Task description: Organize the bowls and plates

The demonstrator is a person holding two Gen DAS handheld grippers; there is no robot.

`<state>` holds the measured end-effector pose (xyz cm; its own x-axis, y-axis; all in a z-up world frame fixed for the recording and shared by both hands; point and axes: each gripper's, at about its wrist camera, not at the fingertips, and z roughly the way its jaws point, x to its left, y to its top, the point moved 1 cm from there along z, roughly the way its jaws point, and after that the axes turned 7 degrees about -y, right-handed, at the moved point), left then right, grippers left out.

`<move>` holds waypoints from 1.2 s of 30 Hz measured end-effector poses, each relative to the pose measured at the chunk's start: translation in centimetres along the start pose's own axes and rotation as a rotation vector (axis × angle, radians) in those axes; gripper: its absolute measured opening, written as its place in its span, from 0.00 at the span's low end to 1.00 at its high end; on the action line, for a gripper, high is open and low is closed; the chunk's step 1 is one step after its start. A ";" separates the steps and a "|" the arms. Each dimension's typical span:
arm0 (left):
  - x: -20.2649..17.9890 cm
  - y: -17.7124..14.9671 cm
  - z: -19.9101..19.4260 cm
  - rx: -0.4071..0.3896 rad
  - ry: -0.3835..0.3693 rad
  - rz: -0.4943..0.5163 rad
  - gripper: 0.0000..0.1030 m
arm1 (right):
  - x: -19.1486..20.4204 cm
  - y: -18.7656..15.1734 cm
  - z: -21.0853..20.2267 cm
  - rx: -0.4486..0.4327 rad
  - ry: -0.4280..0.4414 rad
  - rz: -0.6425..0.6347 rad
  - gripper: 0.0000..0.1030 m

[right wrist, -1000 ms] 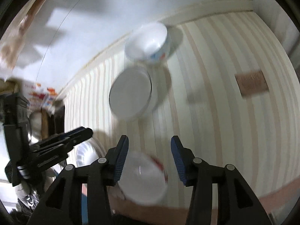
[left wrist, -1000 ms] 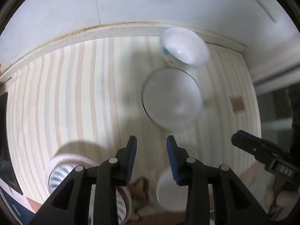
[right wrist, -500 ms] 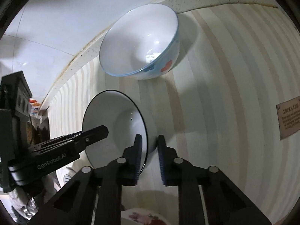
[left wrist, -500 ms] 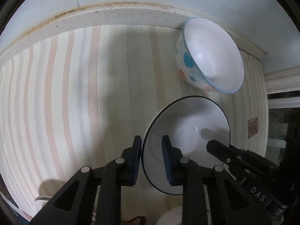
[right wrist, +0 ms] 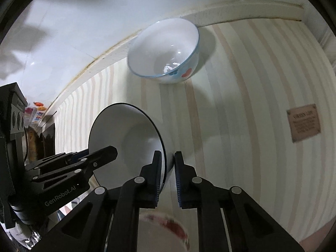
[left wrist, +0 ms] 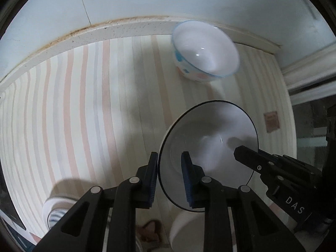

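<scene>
Glossy ceramic bowl [left wrist: 208, 145] — smooth glaze, matt striped cloth [left wrist: 84, 109], black plastic tool [left wrist: 169, 178]

Black-rimmed white bowl [left wrist: 210, 138]; striped cloth [left wrist: 84, 105]

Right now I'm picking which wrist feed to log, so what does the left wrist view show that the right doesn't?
Only the left shows a blue-striped bowl at lower left. Only the right shows a red-patterned bowl below its fingers. Both show the black-rimmed bowl, gripped at opposite rims by the left gripper and right gripper, and the polka-dot bowl near the wall.
</scene>
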<state>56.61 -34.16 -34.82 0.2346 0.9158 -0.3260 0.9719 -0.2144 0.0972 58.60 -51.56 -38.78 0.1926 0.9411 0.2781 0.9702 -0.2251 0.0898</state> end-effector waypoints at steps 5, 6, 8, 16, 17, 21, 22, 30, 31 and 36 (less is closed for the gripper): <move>-1.0 -2.1 -3.6 -0.032 -0.014 0.040 0.19 | 0.6 -2.9 -3.6 -0.028 -0.014 -0.021 0.14; -1.5 -2.7 -4.0 -0.035 -0.015 0.054 0.19 | 0.6 -3.5 -4.3 -0.035 -0.015 -0.021 0.14; -1.9 -3.6 -4.8 -0.039 -0.020 0.065 0.19 | 0.6 -4.9 -5.7 -0.050 -0.017 -0.015 0.14; -2.3 -7.8 -5.6 -0.019 -0.034 0.101 0.19 | 0.5 -10.4 -8.0 -0.033 -0.011 0.005 0.14; -2.2 -8.2 -5.3 -0.010 -0.034 0.099 0.19 | 0.3 -11.0 -7.9 -0.026 -0.011 0.010 0.14; -2.0 -9.7 -3.9 0.033 -0.033 0.103 0.19 | 0.2 -12.8 -6.7 0.002 -0.017 0.025 0.14; -2.1 -9.9 -3.6 0.044 -0.030 0.107 0.19 | 0.0 -13.2 -6.3 0.012 -0.021 0.030 0.14; -2.3 -11.0 -1.0 0.108 0.004 0.137 0.19 | -1.0 -14.4 -4.3 0.053 -0.046 0.050 0.14; -2.3 -11.0 -0.7 0.115 0.009 0.140 0.19 | -1.0 -14.4 -4.2 0.056 -0.047 0.049 0.14; -2.3 -11.2 0.2 0.136 0.037 0.149 0.19 | -1.0 -14.5 -3.6 0.074 -0.055 0.046 0.14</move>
<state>45.14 -33.94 -35.36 0.3773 0.8820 -0.2823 0.9208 -0.3898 0.0128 43.81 -50.16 -36.97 0.2427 0.9430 0.2276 0.9680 -0.2508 0.0071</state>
